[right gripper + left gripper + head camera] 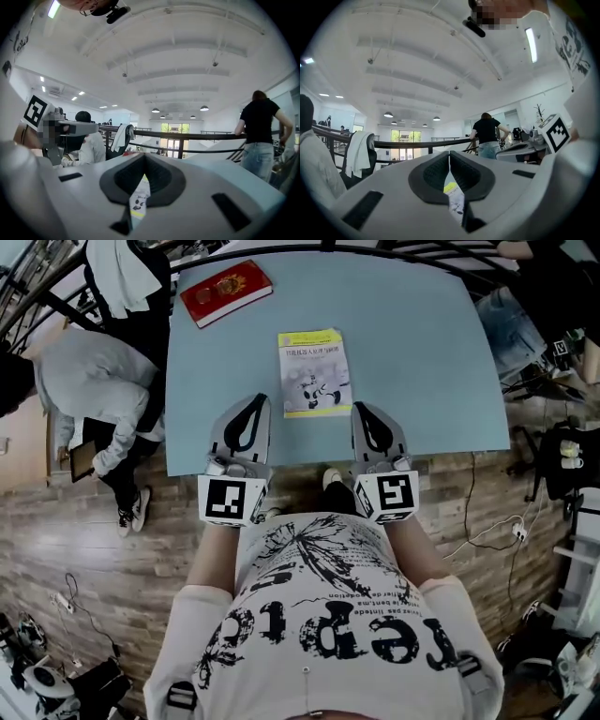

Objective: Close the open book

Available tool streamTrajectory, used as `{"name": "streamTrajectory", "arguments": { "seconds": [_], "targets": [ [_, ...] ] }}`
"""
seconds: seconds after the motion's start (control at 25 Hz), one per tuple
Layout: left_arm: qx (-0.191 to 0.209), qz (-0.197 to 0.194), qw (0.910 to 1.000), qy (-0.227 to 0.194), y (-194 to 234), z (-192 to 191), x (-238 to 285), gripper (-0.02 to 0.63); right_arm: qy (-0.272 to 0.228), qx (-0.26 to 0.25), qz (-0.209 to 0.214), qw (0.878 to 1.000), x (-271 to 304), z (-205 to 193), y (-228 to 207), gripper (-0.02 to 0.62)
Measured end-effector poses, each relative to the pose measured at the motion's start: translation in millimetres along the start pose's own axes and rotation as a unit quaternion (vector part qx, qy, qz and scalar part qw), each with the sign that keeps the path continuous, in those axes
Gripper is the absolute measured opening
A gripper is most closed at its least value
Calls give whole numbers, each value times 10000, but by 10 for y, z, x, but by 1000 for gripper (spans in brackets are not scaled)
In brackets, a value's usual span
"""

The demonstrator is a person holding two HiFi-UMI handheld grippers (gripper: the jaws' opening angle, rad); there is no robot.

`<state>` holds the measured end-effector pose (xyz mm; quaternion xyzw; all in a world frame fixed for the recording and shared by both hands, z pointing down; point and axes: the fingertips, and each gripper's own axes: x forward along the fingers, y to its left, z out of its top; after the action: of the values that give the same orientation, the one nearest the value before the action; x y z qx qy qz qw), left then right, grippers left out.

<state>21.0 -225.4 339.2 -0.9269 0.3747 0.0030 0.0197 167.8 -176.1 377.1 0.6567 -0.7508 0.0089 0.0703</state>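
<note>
A thin book [314,373] with a white and yellow cover lies closed and flat on the light blue table [422,352], near the middle of its front half. My left gripper [257,399] hovers just left of the book's near corner, its jaws together with nothing between them. My right gripper [361,407] hovers just right of the book's near edge, its jaws also together and empty. In the left gripper view a strip of the book [454,199] shows below the left gripper [449,154]. In the right gripper view the book [138,199] shows below the right gripper [144,157].
A red book [225,292] lies closed at the table's far left corner. A person in grey [84,381] sits left of the table beside a chair draped with white cloth [127,268]. Another person in a black shirt [487,133] stands beyond the railing. Cables lie on the wooden floor [487,521].
</note>
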Motion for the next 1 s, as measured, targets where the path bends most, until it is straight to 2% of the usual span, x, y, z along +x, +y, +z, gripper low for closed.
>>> {"name": "streamTrajectory", "arguments": {
  "seconds": [0.4, 1.0],
  "targets": [
    [135, -52, 9999, 86, 173, -50, -127, 18, -49, -42, -83, 9999, 34, 28, 230, 9],
    [314, -63, 9994, 133, 111, 9, -52, 18, -53, 1, -187, 9998, 17, 70, 154, 9]
  ]
}}
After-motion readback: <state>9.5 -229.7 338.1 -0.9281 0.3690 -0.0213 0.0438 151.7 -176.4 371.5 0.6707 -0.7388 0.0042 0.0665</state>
